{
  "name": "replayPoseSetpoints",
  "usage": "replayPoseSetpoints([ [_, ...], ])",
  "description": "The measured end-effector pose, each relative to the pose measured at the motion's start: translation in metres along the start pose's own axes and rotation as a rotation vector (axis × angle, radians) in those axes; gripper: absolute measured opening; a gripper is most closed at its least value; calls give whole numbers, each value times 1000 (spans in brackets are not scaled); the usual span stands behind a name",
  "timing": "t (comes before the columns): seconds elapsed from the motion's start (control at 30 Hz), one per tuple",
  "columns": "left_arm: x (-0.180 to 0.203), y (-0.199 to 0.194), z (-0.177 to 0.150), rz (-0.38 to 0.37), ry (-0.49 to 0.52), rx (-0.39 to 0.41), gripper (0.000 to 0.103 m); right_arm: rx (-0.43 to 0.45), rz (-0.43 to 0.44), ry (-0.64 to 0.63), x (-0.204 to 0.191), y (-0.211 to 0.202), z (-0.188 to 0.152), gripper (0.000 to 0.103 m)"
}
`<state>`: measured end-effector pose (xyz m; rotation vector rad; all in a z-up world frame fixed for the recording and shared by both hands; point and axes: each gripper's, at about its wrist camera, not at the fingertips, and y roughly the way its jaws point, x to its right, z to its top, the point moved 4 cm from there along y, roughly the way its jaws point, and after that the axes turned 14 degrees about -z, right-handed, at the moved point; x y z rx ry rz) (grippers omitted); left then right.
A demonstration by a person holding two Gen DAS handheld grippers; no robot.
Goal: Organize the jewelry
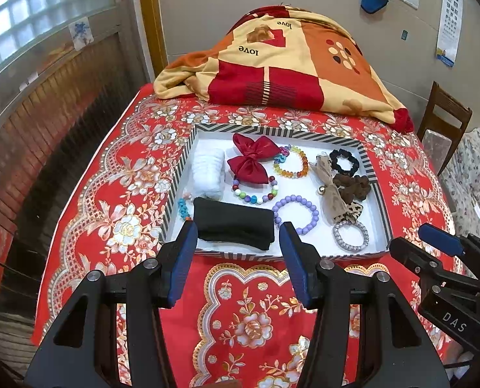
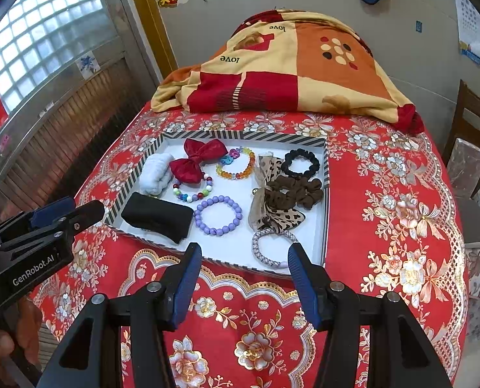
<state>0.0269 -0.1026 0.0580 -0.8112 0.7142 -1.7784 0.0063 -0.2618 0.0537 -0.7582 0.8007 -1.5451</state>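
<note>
Two grippers hung empty over the red floral table: your left gripper and right gripper both had jaws parted wide, gripping nothing. Every piece lay in the shallow white tray with striped rim. The silver beaded bracelet lay flat just beyond your right jaws, nearer that hand; the folded black cloth lay crosswise before your left.
</note>
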Motion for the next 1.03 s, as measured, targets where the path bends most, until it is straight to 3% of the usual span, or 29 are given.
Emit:
replayPoseSetpoints([
  [1.03, -2, 15, -1, -1, 11, -17, 52, -23, 14, 6, 12, 20, -1, 54],
])
